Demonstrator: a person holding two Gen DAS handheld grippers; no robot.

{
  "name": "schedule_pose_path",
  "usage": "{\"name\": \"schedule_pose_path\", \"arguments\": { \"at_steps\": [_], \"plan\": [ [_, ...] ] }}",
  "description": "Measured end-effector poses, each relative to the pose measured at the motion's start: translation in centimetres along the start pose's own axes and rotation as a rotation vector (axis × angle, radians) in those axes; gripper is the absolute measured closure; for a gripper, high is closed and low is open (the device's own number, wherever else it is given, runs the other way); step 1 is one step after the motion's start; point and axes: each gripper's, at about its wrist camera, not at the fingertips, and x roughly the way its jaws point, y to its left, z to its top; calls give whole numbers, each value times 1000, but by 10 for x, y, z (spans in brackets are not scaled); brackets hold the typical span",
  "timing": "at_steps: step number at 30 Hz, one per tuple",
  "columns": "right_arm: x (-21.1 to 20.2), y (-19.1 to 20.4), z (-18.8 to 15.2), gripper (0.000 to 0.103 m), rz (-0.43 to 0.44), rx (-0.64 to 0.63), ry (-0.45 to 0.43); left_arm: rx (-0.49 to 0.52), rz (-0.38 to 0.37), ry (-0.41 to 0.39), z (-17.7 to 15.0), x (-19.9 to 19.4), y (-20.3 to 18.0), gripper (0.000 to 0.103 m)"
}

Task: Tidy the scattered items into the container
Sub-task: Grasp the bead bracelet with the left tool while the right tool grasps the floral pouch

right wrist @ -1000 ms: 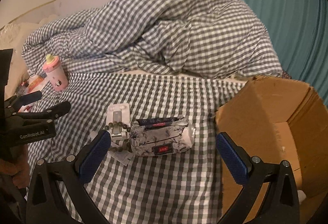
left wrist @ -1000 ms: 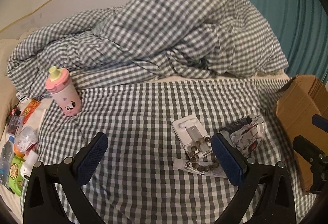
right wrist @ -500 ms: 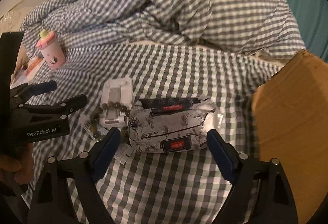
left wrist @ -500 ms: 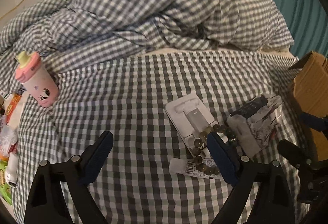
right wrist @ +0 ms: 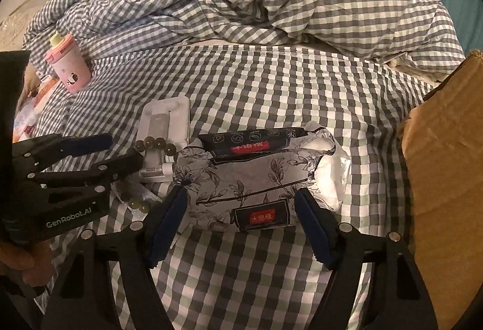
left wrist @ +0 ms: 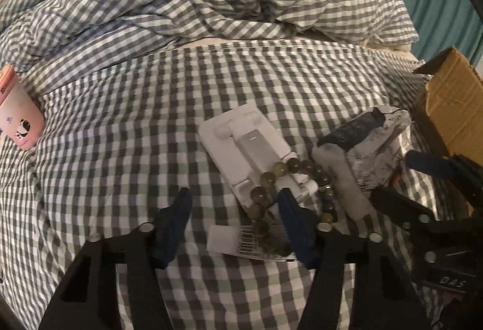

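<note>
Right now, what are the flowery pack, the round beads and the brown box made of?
Flowery pack: likely thin plastic film, shiny and crinkled, probably tissues.
Beads: glossy, translucent olive, maybe stone or glass; can't tell.
Box: matte brown cardboard, with a ragged flap edge.

A soft tissue pack (right wrist: 250,179), printed with black floral line art and two red labels, lies flat on the checked bed cover, its long side across the right wrist view. Just left of it lies a white folding stand (left wrist: 247,148), flat, with a grey centre panel. A string of olive-brown beads (left wrist: 302,170) is draped over the stand's near end and onto a small barcoded tube (left wrist: 238,242). A pink cup (right wrist: 68,65) with a yellow spout stands upright, well apart at far left. The brown cardboard box (right wrist: 446,179) stands at right, near the tissue pack.
</note>
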Motion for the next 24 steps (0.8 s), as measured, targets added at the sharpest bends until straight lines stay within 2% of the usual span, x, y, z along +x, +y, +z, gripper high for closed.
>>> {"name": "schedule_pose_path", "arguments": {
  "at_steps": [2,6,7,10,11,12,14,15,16,24],
  "plan": [
    [2,0,0,33,-1,1,1,-5,-37,5,1,1,-1,70],
    [9,2,-1,51,-1,-8,22,-4,-77,5,1,1,-5,86],
    [10,3,-1,53,-1,-10,26,-2,-84,3,0,1,-6,90],
    [13,4,-3,64,-1,-16,30,5,-91,-5,-1,0,-6,92],
    [14,5,-3,77,-4,-19,33,2,-97,-7,-1,0,-5,92],
    [15,5,-4,83,-3,-20,34,-3,-102,-7,-1,1,-4,92],
    [14,4,-5,88,6,-18,30,-12,-106,-8,-2,1,-2,92],
    [13,4,-4,100,5,-19,28,-15,-100,-10,-2,0,-1,92],
    [13,4,-4,103,4,-19,24,-20,-97,-12,-2,0,0,92],
    [-5,0,-1,103,18,-7,-13,-41,-88,-56,2,-19,1,92]
  ]
}}
